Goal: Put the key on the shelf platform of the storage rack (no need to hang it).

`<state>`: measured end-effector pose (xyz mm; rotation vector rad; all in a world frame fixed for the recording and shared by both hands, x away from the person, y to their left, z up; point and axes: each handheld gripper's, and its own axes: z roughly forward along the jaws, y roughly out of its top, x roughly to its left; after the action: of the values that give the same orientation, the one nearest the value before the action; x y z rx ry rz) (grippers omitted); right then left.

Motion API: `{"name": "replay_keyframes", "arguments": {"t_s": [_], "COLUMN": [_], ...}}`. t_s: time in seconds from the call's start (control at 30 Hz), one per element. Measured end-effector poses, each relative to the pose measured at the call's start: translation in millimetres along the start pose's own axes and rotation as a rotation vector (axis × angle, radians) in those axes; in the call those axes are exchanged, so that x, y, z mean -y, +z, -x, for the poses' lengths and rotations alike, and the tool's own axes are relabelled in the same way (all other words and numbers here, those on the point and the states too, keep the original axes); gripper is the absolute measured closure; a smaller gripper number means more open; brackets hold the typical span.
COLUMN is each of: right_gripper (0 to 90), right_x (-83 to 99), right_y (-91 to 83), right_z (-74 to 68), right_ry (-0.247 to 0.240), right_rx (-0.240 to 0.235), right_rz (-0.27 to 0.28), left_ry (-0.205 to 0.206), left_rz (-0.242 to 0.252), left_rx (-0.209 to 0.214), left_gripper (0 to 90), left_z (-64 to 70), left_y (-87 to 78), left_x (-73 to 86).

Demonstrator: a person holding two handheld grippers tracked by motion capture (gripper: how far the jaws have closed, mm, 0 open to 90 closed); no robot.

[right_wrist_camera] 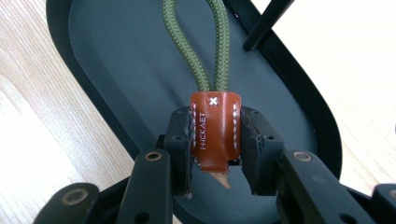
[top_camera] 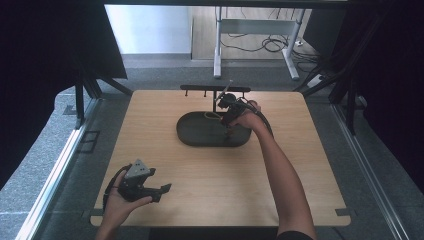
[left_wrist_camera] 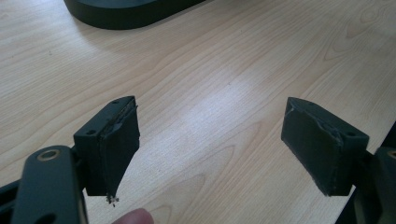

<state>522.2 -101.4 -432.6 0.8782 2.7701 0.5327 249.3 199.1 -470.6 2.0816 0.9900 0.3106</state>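
Right gripper (right_wrist_camera: 215, 154) clamped on the keychain's brown leather tab (right_wrist_camera: 215, 130) (green cord loop (right_wrist_camera: 205, 42) leading), held over the dark oval tray (right_wrist_camera: 107, 88). Looks mid-transfer; next likely hooking the loop onto the rack (top_camera: 215, 89) behind the tray. Left gripper (left_wrist_camera: 210, 149) gaping, empty, well short of the tray.

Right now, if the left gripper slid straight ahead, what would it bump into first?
Probably the dark oval tray. The left gripper is open over bare table, and the tray lies ahead, slightly to one side.
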Motion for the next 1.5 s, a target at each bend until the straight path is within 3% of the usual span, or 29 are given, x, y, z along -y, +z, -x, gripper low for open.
{"name": "replay_keyframes", "arguments": {"t_s": [0.47, 0.73, 1.2, 1.5], "right_gripper": [65.9, 59.2, 56.5, 51.1], "right_x": [7.5, 8.6, 20.8, 44.2], "right_y": [8.0, 3.1, -18.0, -41.9], "right_z": [-0.8, -1.4, -7.8, -21.3], "right_ry": [-0.001, 0.007, 0.02, 0.021], "right_rx": [0.0, -0.01, -0.012, -0.021], "right_rz": [-0.01, 0.009, 0.062, 0.125], "left_ry": [0.004, 0.004, 0.012, 0.013], "left_rz": [-0.001, -0.003, -0.006, -0.008], "left_rx": [0.003, 0.002, 0.003, -0.005], "left_gripper": [19.7, 19.7, 19.7, 19.7], "left_z": [1.4, 1.1, 3.7, 4.2], "left_y": [1.1, 1.3, 2.9, 3.0], "left_x": [-0.6, -0.5, -1.6, -1.8]}}
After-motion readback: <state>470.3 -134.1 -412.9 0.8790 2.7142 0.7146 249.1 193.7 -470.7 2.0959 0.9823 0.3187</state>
